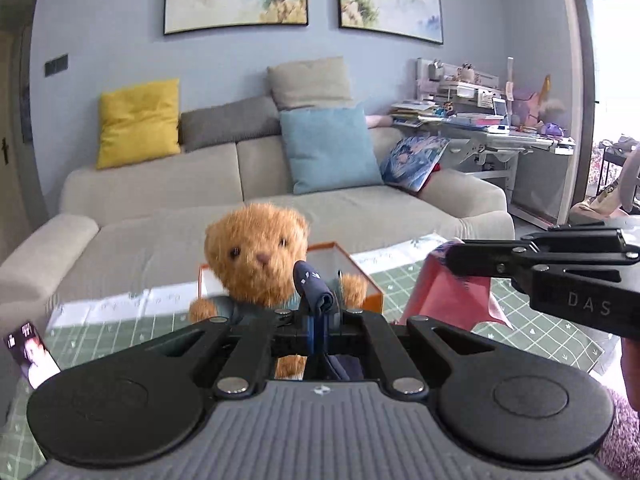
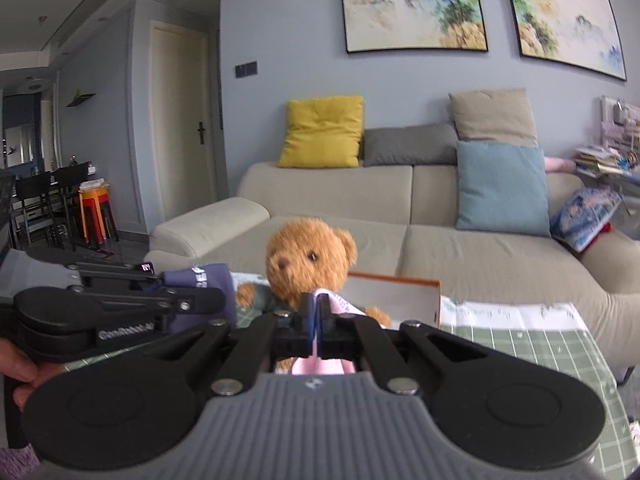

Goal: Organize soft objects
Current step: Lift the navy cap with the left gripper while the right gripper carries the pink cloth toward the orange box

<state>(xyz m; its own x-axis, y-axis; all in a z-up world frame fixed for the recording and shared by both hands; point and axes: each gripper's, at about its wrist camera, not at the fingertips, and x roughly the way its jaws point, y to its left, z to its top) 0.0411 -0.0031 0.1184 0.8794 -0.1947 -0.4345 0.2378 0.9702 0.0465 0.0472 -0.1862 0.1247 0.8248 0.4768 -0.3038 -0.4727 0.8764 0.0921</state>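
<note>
My left gripper (image 1: 319,312) is shut on a navy blue cloth (image 1: 314,284) that bunches up above its fingertips and hangs below them. My right gripper (image 2: 316,316) is shut on a pink cloth (image 2: 338,305); the left wrist view shows the same pink cloth (image 1: 448,300) draped from the right gripper (image 1: 454,258). In the right wrist view the navy cloth (image 2: 200,292) hangs from the left gripper (image 2: 216,298). Both cloths are held above the table. A brown teddy bear (image 1: 256,256) (image 2: 310,258) sits upright behind both grippers, in front of an orange-rimmed box (image 1: 340,268) (image 2: 394,296).
A green checked tablecloth (image 1: 520,312) (image 2: 540,344) covers the table. A phone (image 1: 30,354) lies at its left edge. Behind stands a beige sofa (image 1: 360,208) with yellow, grey and blue cushions. A cluttered desk (image 1: 500,132) is at the right, chairs and stools (image 2: 94,208) at the far left.
</note>
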